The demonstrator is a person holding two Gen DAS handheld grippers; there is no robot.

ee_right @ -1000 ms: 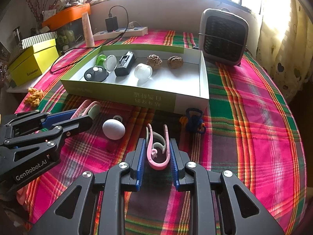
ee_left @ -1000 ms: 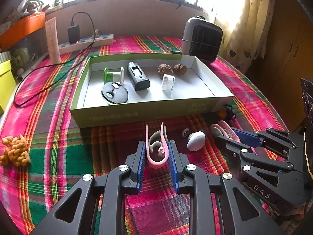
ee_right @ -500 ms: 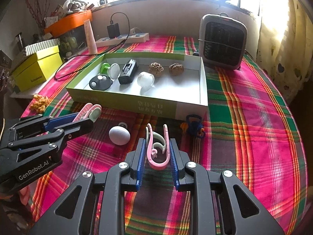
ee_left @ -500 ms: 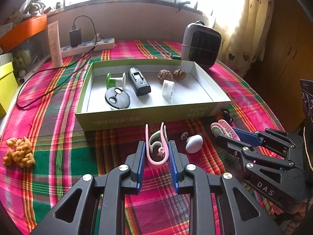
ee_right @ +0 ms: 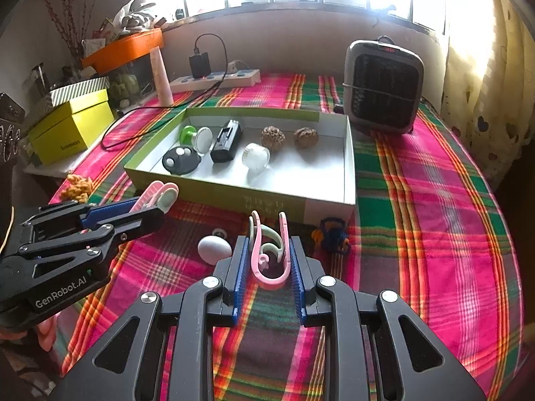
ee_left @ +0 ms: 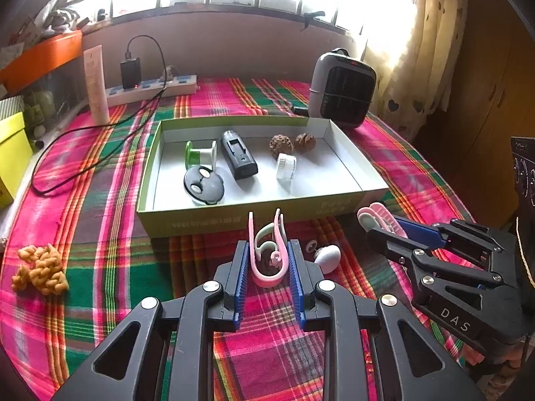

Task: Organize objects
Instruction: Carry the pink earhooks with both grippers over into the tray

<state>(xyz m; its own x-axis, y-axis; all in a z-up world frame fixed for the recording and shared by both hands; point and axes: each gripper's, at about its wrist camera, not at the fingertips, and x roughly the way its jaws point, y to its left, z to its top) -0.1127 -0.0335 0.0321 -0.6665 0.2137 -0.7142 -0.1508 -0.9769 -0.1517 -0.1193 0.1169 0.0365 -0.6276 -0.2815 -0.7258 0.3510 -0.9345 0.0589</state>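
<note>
1. Plaid cloth covers the desk (ee_left: 110,260); the green box (ee_right: 240,197) sits near its middle, already holding small items.
2. Left tongs (ee_left: 269,260) are clamped on a pink clip (ee_left: 267,254).
3. Right tongs (ee_right: 269,260) likewise pinch a second pink clip (ee_right: 269,254).
4. Both clips hang just short of the box, likely bound for it.
</note>
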